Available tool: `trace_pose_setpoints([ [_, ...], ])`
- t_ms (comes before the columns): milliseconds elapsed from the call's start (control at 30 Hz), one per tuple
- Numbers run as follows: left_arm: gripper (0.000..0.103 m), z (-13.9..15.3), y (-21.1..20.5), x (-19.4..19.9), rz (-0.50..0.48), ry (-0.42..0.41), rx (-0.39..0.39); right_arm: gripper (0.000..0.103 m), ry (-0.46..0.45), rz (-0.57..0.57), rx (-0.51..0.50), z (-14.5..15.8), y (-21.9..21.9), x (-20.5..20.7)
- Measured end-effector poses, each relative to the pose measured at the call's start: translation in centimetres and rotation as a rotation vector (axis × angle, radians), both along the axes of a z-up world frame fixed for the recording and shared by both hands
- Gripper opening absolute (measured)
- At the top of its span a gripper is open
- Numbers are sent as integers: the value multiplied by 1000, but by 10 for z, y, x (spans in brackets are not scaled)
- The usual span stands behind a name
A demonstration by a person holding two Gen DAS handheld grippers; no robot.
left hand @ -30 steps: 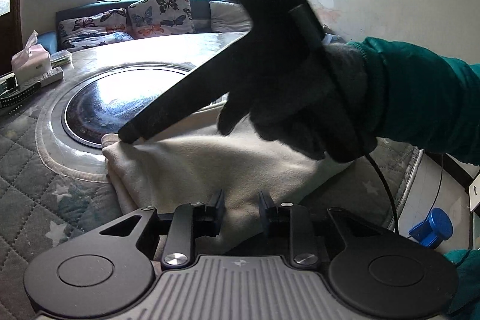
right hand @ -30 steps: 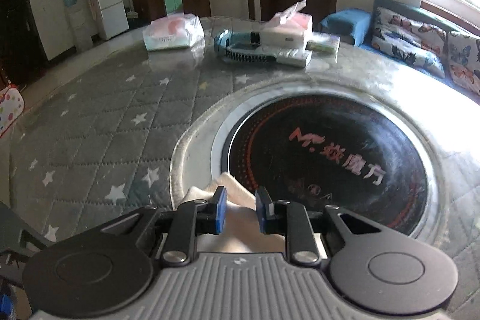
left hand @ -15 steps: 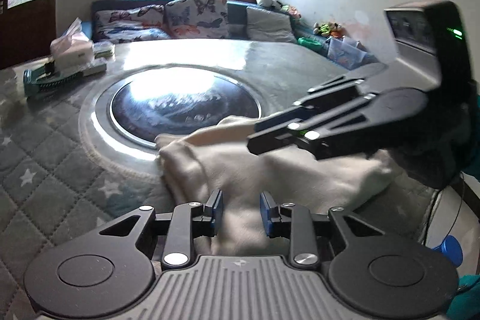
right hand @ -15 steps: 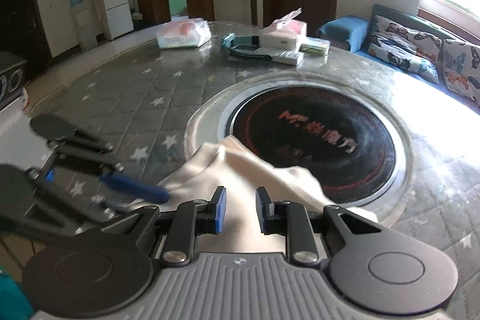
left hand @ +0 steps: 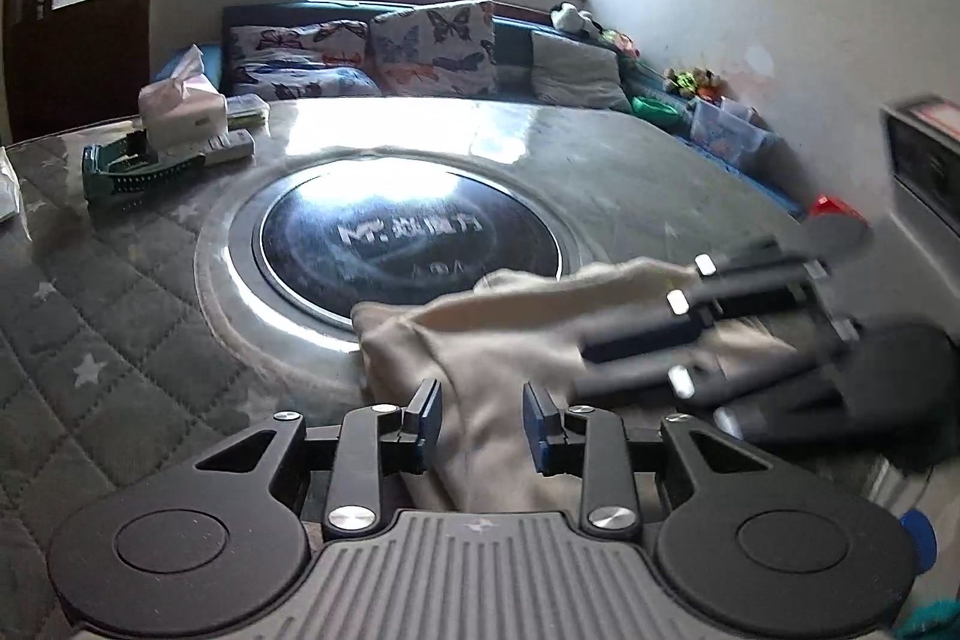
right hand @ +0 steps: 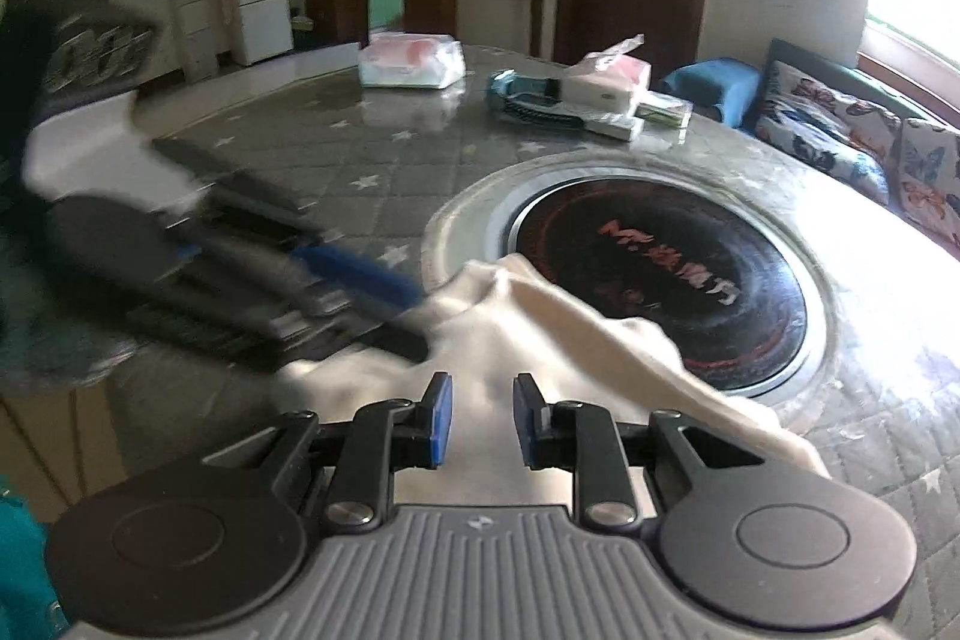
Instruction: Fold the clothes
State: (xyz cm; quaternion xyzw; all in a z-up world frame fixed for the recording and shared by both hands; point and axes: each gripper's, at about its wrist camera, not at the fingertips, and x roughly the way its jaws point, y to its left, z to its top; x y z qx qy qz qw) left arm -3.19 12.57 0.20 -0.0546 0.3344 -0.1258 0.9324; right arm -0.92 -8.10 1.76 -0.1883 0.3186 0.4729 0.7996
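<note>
A cream garment (left hand: 516, 334) lies bunched and partly folded on the quilted round table, at the near rim of the black glass hotplate (left hand: 408, 244); it also shows in the right wrist view (right hand: 558, 340). My left gripper (left hand: 481, 418) is open, jaws apart just above the cloth's near edge, holding nothing. My right gripper (right hand: 477, 421) is open over the cloth as well. In the left wrist view the right gripper (left hand: 606, 370) is blurred over the cloth's right side. In the right wrist view the left gripper (right hand: 414, 316) is blurred at the cloth's left end.
A tissue box (left hand: 180, 112), a green basket (left hand: 138, 166) and a plastic-wrapped pack (right hand: 414, 64) sit on the table's far side. The hotplate (right hand: 666, 280) fills the table's centre. A sofa with butterfly cushions (left hand: 420, 52) stands behind. The table edge is close on the near side.
Both grippers have pulled back from the cloth's far corner and let it go. The garment now lies folded over on the table. Both grippers are still moving and blurred.
</note>
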Motion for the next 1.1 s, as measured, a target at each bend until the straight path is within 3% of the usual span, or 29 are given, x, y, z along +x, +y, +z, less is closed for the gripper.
trace_pose_setpoints([
  [200,32,-11,-4,17,32,26,24,22,28,36,-26,-15,0,-19],
  [400,34,-16,-2,17,40,30,11,22,24,9,9,0,-24,-31],
  [633,52,-16,-9,15,29,25,5,23,75,-81,11,-13,-53,-33],
  [800,60,-12,-11,12,33,20,4,29,55,-133,50,-2,-71,-35],
  [867,71,-11,-10,11,48,14,6,29,43,-171,54,0,-80,-34],
  [1100,81,-8,-3,9,85,2,15,33,42,-325,65,-4,-115,-26],
])
